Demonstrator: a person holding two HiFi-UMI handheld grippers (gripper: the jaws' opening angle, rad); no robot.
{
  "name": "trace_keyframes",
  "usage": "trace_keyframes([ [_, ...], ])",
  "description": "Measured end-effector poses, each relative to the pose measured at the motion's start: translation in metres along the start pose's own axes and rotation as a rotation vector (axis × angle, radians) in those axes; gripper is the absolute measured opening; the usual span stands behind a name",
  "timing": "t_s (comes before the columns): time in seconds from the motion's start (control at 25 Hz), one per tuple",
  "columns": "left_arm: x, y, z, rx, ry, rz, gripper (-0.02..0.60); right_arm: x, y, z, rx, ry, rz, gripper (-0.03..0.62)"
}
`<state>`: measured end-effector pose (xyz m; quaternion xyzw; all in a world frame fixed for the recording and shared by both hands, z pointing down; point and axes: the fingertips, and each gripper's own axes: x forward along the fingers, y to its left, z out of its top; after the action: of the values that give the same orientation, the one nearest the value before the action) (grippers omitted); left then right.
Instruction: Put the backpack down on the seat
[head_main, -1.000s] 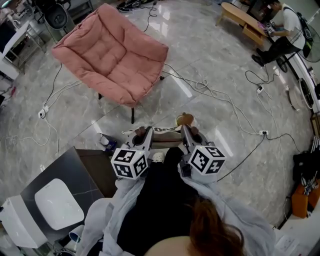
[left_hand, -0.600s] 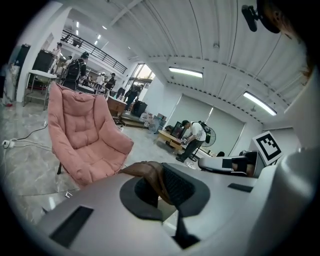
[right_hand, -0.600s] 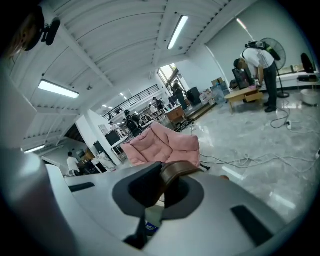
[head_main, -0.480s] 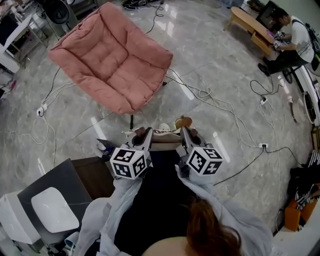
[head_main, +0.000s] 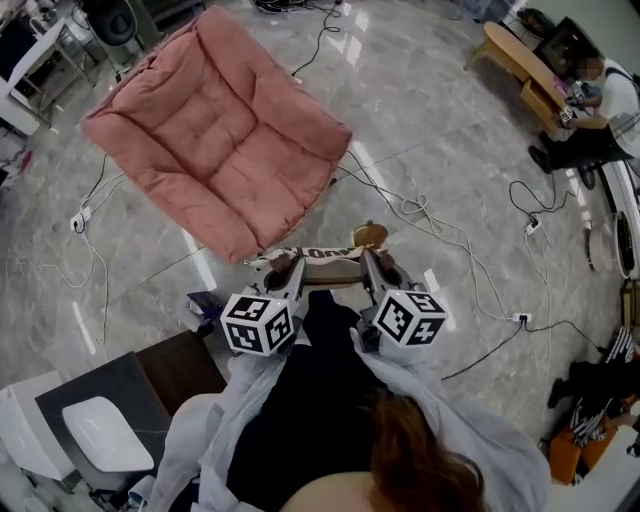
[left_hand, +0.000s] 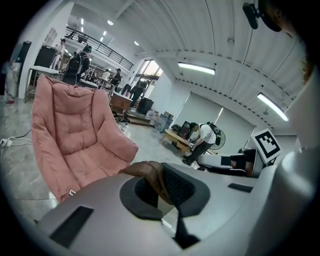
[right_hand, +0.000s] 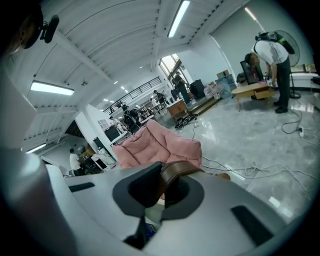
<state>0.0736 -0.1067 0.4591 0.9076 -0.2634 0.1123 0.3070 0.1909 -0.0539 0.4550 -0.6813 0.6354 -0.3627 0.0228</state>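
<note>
A pink cushioned chair (head_main: 215, 125) stands on the marble floor just ahead of me; it also fills the left of the left gripper view (left_hand: 75, 135). The backpack (head_main: 325, 256), cream with brown straps, hangs between my two grippers just short of the seat's near edge. My left gripper (head_main: 283, 268) is shut on a brown strap (left_hand: 150, 175). My right gripper (head_main: 372, 265) is shut on the other brown strap (right_hand: 177, 172). Most of the bag's body is hidden below the grippers and my dark clothing.
Several cables (head_main: 420, 205) and a power strip (head_main: 78, 222) lie on the floor around the chair. A dark table (head_main: 150, 385) with a white device (head_main: 103, 435) stands at lower left. A person (head_main: 600, 110) sits by a low wooden bench (head_main: 525, 65) at upper right.
The chair has come nearer and now reaches almost to the backpack. Both grippers keep their hold on the straps, side by side as before.
</note>
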Motion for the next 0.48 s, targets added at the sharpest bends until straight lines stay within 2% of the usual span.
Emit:
trace_keyframes([
  [0.2, 0.033, 0.008, 0.024, -0.011, -0.023, 0.008, 0.014, 0.029, -0.013, 0.030, -0.019, 0.009, 0.025, 0.009],
  [0.48, 0.070, 0.026, 0.073, 0.020, -0.078, 0.048, 0.014, 0.072, -0.013, 0.075, -0.059, 0.015, 0.115, 0.008],
])
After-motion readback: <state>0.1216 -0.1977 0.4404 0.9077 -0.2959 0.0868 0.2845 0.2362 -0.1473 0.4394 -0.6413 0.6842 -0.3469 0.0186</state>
